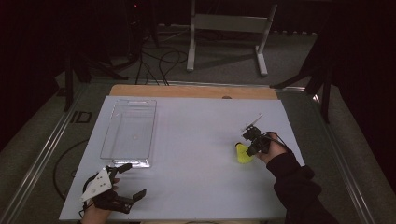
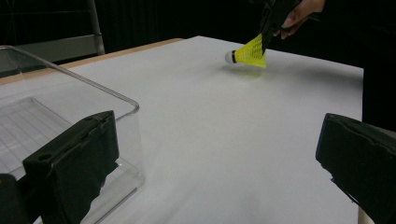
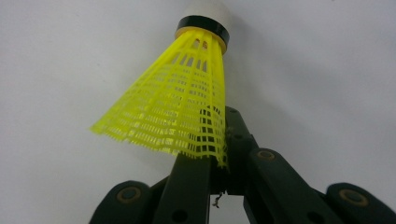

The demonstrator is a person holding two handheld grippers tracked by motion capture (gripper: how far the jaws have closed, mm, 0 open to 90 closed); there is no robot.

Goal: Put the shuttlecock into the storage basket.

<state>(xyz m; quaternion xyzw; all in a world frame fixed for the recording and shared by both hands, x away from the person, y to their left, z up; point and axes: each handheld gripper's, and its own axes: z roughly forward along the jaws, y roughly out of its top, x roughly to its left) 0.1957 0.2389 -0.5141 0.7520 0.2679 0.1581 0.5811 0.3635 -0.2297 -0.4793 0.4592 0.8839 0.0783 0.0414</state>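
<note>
A yellow shuttlecock [image 1: 242, 154] with a white cork tip lies at the right of the white table top [image 1: 196, 135]. My right gripper [image 1: 251, 146] is shut on the edge of its mesh skirt. In the right gripper view the shuttlecock [image 3: 177, 107] fans out with its cork pointing away, and the right gripper [image 3: 217, 142] pinches the skirt's right rim. My left gripper [image 1: 131, 181] is open with nothing between its fingers, near the table's front left corner. In the left gripper view the shuttlecock [image 2: 250, 52] is far off, and the left gripper [image 2: 219, 154] faces across the table.
A clear plastic container [image 1: 108, 130] stands at the left of the table, just beyond my left gripper; its near corner [image 2: 126, 100] is beside the left finger [image 2: 79, 154]. Behind the table, a grey metal stand [image 1: 224, 28] and cables [image 1: 159, 60] are on the floor.
</note>
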